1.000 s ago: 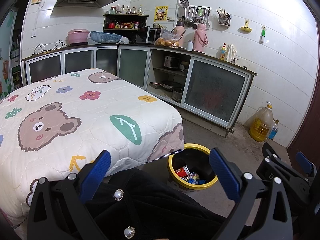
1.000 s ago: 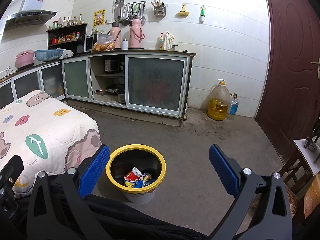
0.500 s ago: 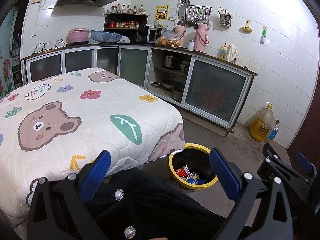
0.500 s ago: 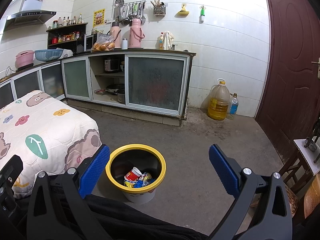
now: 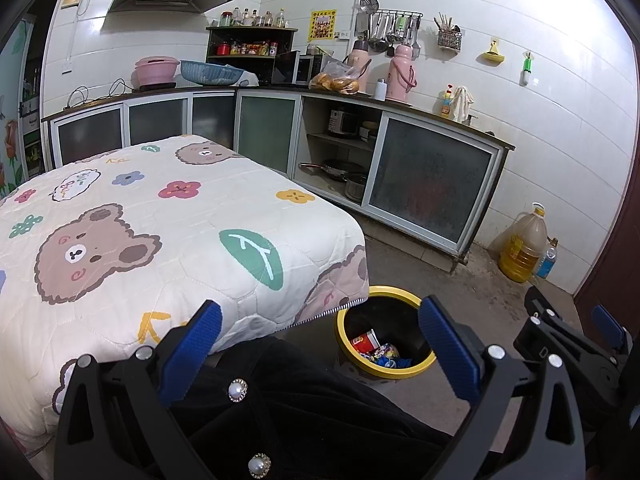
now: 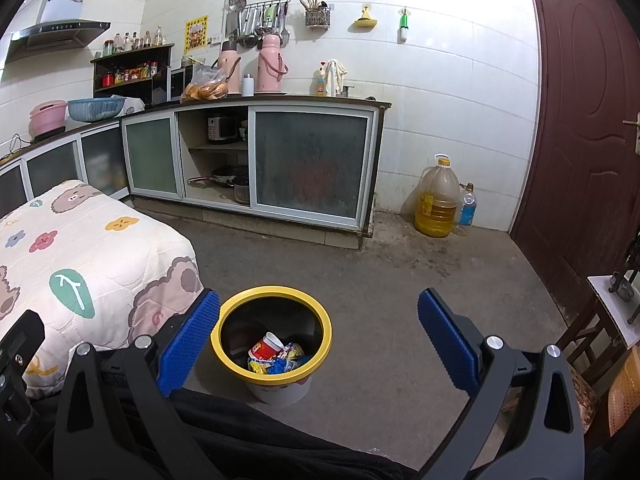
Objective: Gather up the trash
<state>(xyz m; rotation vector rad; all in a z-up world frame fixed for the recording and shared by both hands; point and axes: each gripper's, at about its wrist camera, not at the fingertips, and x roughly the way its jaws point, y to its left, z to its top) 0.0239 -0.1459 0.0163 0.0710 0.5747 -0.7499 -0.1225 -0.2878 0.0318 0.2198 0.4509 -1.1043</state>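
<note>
A yellow-rimmed trash bin [image 6: 224,322] stands on the floor beside the table; it also shows in the left wrist view [image 5: 418,370]. Inside lie a red paper cup [image 6: 266,347] and colourful wrappers [image 6: 286,362]. My left gripper [image 5: 320,346] is open and empty, held over my dark clothing at the table's near edge. My right gripper [image 6: 318,340] is open and empty, above and just in front of the bin. The right gripper's body also shows at the right of the left wrist view [image 5: 576,344].
A table with a bear-print quilt [image 5: 140,232] fills the left. Kitchen cabinets [image 6: 308,168] line the back wall. An oil jug [image 6: 438,200] and a small bottle [image 6: 466,206] stand by the brown door [image 6: 588,120]. A small stand [image 6: 612,312] is at the right.
</note>
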